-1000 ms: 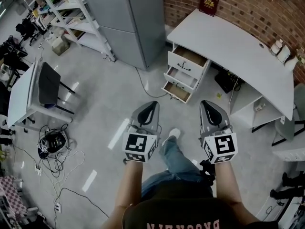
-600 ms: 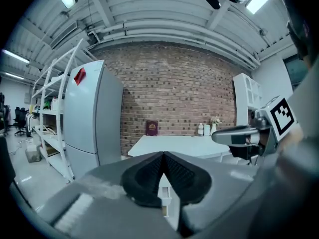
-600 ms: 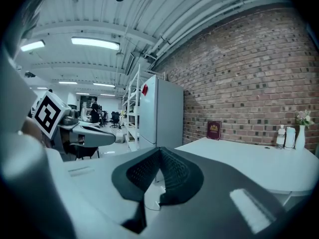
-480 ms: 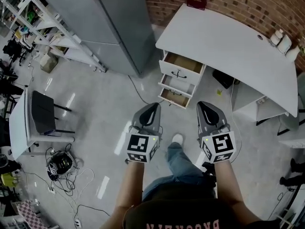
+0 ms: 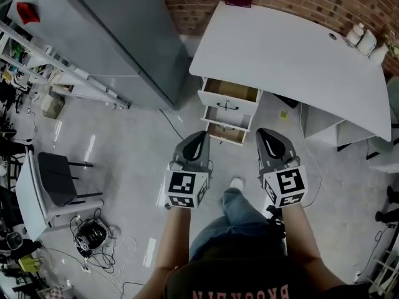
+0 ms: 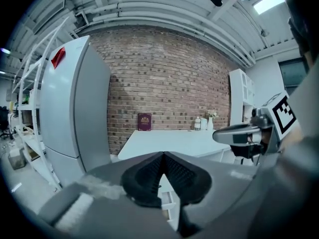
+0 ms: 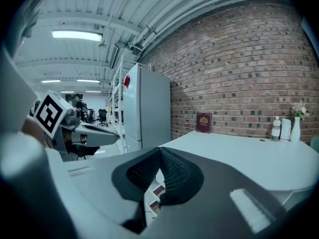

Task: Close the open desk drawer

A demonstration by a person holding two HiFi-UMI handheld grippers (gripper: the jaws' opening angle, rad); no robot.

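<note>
grey concrete floor [image 5: 131, 161] and a brick wall [image 5: 293, 2] frame the spot. both tools are pressed together with nothing between the pads. the left tool [image 5: 198, 137] and the right tool [image 5: 268, 134] are held side by side, pointing ahead at the drawers and well apart from them. beyond their tips, under the left end of the white tabletop [image 5: 293, 55], three drawers appear pulled out: the top drawer [image 5: 230, 91] showing its wooden inside, then the middle drawer [image 5: 227, 117] and the bottom drawer [image 5: 224, 134] beneath it. each one's travel runs from the person toward the wall, with the white fronts and dark handles facing the person. they look like light, stiff boxes on runners, likely easy to slide. a flat push with closed tips on the front panel beside the handle [image 5: 227, 105], square to the front, should keep a drawer from jamming sideways.
</note>
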